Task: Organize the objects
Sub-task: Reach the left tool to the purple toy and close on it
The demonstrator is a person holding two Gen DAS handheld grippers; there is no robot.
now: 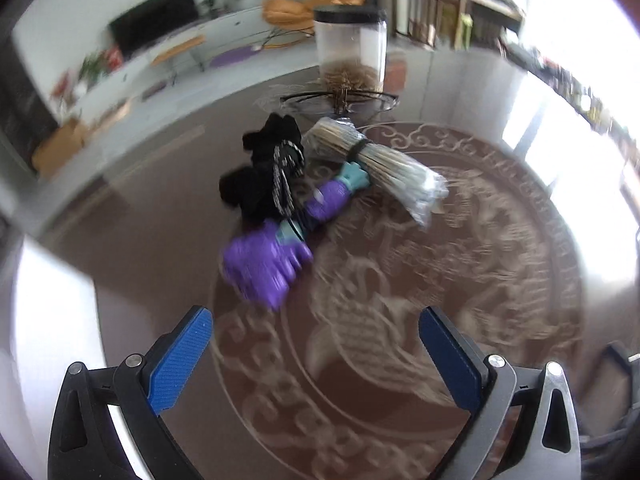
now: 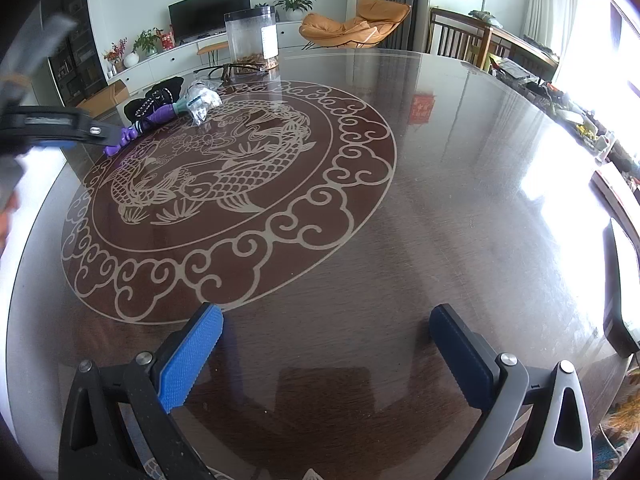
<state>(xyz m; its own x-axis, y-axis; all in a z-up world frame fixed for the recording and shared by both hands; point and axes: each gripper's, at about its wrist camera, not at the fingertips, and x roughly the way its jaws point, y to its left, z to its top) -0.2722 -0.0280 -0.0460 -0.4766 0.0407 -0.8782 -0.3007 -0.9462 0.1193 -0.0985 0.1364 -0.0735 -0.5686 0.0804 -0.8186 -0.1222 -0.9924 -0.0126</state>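
No legible writing: the white label on the clear canister (image 2: 251,38) is too small to read. Left gripper (image 1: 316,338): jaws apart, empty, held above the table (image 1: 460,280) facing the object cluster. From left to right the cluster comprises a purple toy (image 1: 264,268), black fabric item (image 1: 268,172) and wrapped stick bundle (image 1: 380,168), touching one another; eyeglasses (image 1: 340,102) lie beyond. Right gripper (image 2: 326,332): jaws apart, empty, over bare tabletop, well apart from the cluster. Surface: glossy dark wood, etched dragon medallion. Room: television (image 2: 210,10), orange chair (image 2: 352,24).

Blue ribbed fingers (image 1: 182,360), silver screws
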